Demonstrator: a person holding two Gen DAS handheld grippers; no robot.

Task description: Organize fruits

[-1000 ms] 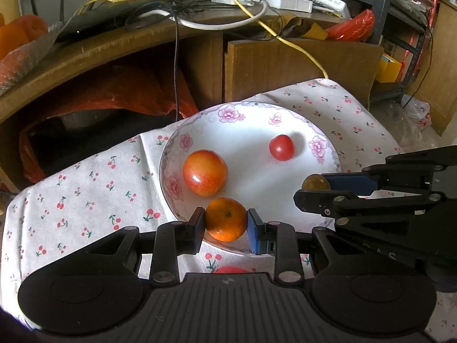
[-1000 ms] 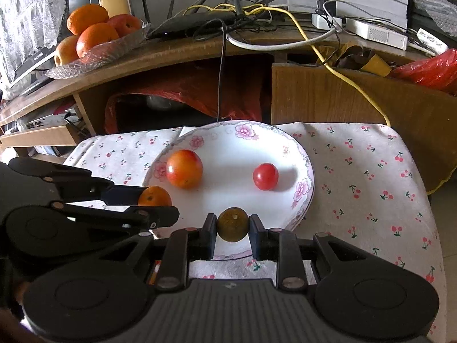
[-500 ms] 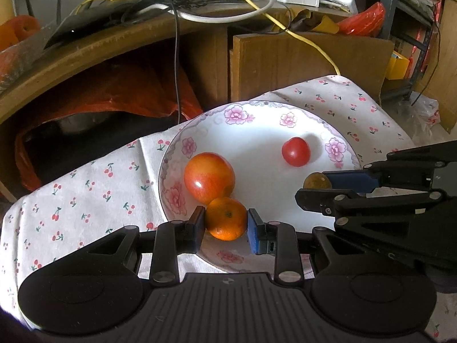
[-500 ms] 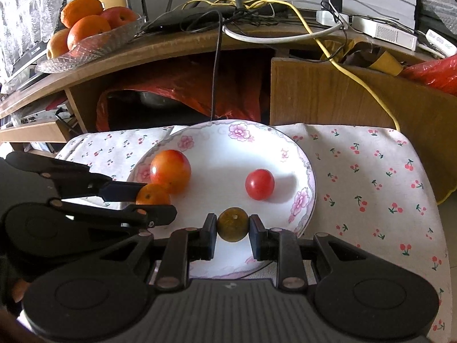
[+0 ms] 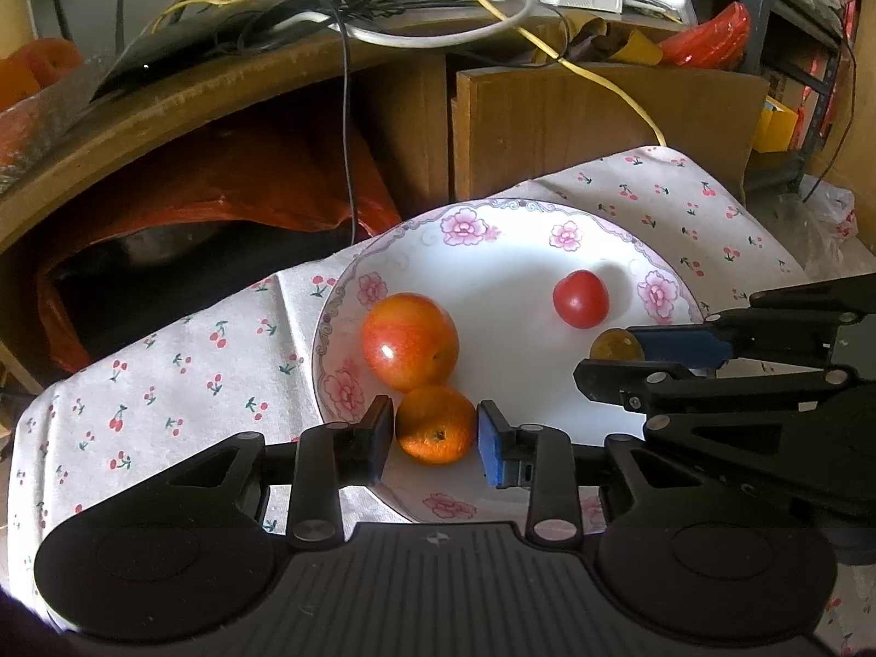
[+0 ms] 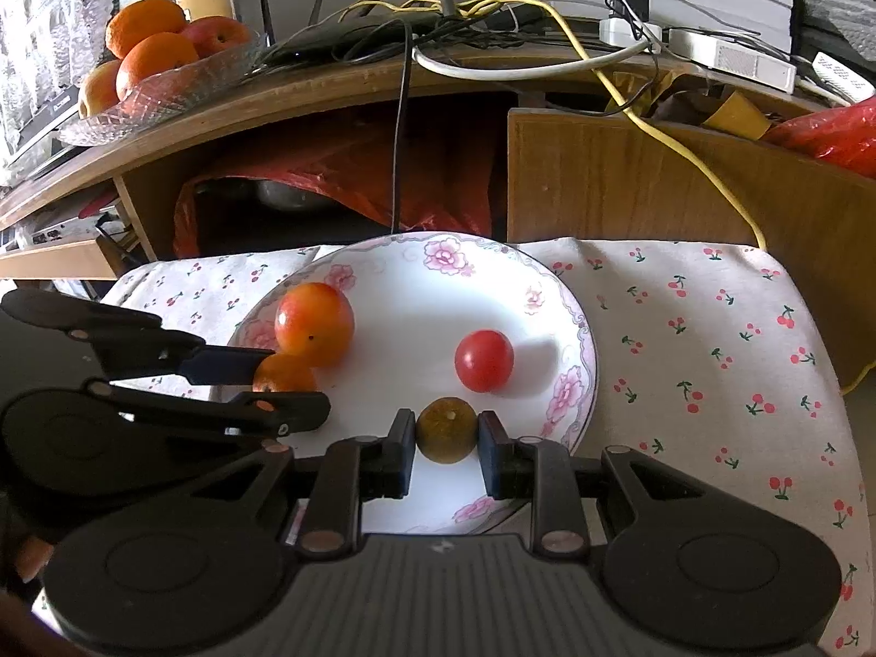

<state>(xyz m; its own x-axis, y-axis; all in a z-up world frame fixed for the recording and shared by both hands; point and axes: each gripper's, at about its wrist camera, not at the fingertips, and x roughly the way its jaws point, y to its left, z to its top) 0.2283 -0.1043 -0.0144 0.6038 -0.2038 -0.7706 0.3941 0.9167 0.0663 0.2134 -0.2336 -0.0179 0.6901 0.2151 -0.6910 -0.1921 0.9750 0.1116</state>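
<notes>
A white floral plate (image 5: 646, 279) rests on a cherry-print cloth (image 6: 712, 328). Left gripper (image 5: 435, 435): jaws opening, with a small orange (image 5: 435, 426) between them at the plate's near left rim. Thin gaps show beside the fruit, so the pads appear to have just left it, though the fisheye view makes this uncertain. The orange touches a red-yellow apple (image 5: 409, 340) behind it. Right gripper (image 6: 446, 435): narrow, pads pressing on a dull olive-brown fruit (image 6: 446, 430) at the plate's near edge. A small red tomato (image 6: 484, 360) lies toward the plate's right side, apart from the others.
</notes>
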